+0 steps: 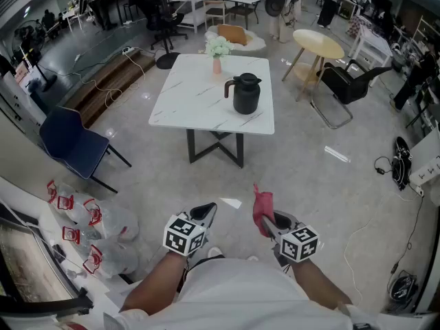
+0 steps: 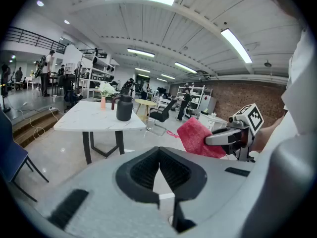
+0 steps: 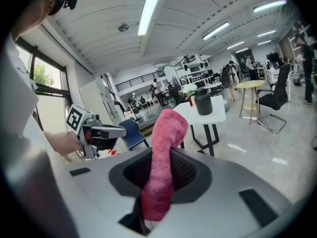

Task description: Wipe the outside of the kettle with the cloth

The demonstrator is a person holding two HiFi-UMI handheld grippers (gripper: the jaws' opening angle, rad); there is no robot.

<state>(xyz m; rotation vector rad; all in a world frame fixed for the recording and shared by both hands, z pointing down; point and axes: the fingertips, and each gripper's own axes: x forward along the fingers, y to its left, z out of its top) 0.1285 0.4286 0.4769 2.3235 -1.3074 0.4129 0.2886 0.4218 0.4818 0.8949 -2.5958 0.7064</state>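
Note:
A black kettle (image 1: 245, 93) stands on a white marble-topped table (image 1: 199, 102) some way ahead across the floor; it also shows small in the left gripper view as the kettle (image 2: 124, 108) and in the right gripper view as the kettle (image 3: 202, 102). My right gripper (image 1: 267, 223) is shut on a pink cloth (image 1: 262, 208), which sticks up from its jaws as the cloth (image 3: 162, 157). My left gripper (image 1: 208, 214) is shut with nothing in it, held level beside the right one. Both grippers hang over the floor, well short of the table.
A pink vase of white flowers (image 1: 217, 50) stands at the table's far edge. A blue chair (image 1: 69, 143) is at the left, a black chair (image 1: 350, 84) and a round yellow table (image 1: 317, 45) at the right. White bags (image 1: 89, 225) lie at the near left; cables (image 1: 399, 163) run along the right.

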